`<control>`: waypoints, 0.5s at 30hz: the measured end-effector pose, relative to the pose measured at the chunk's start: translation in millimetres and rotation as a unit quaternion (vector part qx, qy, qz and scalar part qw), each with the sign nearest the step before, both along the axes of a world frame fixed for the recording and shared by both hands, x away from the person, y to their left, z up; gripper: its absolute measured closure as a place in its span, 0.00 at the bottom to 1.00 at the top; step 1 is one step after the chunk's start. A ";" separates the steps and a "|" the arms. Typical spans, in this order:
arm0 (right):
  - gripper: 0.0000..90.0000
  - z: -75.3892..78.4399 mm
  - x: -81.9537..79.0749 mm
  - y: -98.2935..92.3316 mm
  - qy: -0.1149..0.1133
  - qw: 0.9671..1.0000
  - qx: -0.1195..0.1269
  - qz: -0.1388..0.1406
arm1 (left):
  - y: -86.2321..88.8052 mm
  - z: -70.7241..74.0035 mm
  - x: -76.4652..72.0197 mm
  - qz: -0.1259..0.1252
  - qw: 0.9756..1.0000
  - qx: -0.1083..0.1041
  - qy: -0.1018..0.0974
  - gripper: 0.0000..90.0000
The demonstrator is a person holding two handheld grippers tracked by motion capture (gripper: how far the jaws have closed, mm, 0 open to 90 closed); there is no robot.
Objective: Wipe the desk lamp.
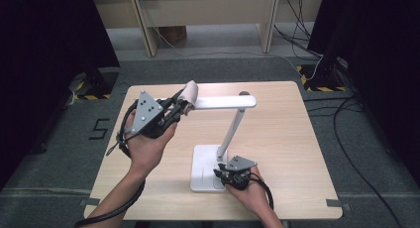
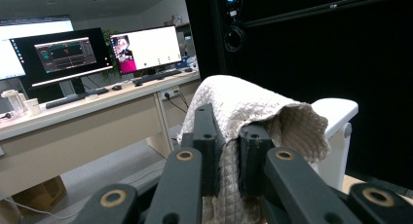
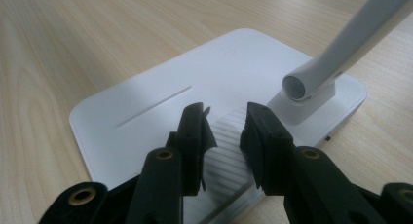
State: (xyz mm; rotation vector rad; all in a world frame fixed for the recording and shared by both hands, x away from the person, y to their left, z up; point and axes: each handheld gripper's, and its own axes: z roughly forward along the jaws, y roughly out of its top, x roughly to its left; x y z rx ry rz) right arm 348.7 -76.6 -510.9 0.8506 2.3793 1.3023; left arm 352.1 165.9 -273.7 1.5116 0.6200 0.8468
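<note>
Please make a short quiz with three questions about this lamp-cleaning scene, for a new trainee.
1. True or false: the left gripper is shut on the cloth.
2. On which part of the desk lamp does the cloth rest? A) the base B) the head bar C) the stem
3. Fill in: the right gripper presses down on the lamp's ____, its jaws standing a little apart with nothing pinched between them.

Key: 1 true. 2 B, the cloth is draped over the far end of the head bar. 3 base.
</note>
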 end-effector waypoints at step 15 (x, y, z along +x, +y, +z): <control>0.77 0.0 -0.3 0.0 -0.001 1.000 -0.001 0.000 | -11.6 0.0 3.3 -0.008 1.000 0.010 -0.001 0.90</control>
